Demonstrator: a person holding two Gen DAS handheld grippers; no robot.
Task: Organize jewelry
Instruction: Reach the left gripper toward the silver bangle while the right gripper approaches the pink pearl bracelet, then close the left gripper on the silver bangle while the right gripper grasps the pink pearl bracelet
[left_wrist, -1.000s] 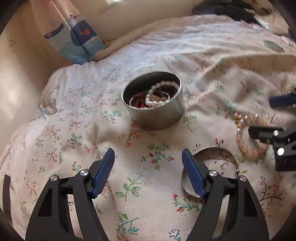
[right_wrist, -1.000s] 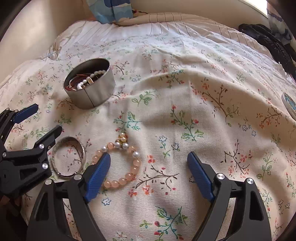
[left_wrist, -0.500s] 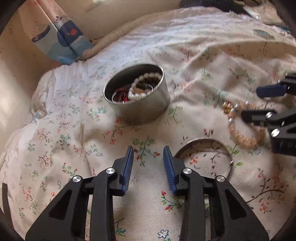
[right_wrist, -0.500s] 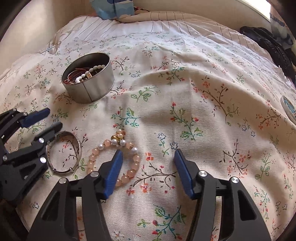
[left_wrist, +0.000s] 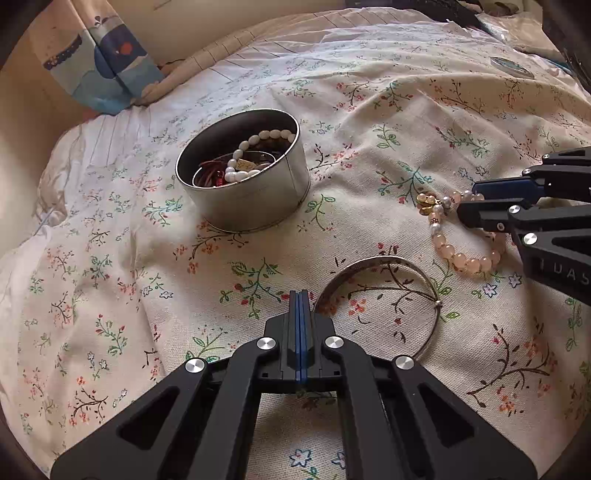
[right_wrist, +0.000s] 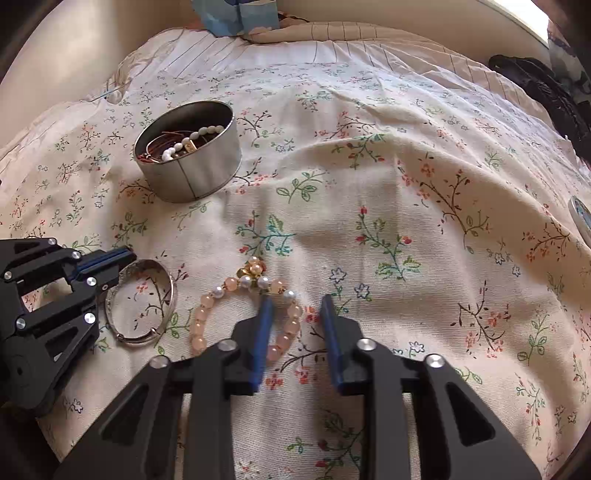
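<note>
**Closing on the beads beside the tin**

While the right gripper (right_wrist: 295, 314) is closing, the near arc of the pink bead bracelet (right_wrist: 207, 306) lies between its pads, not yet pressed. Just left of that bracelet, the left gripper (left_wrist: 299, 299) is pressed together on nothing, its tip touching the silver bangle (left_wrist: 428, 291). Beyond both stands the round tin (left_wrist: 258, 199), already holding beads, with bare floral bedspread (right_wrist: 406, 184) around it. Both grippers tilt steeply downward.
</note>
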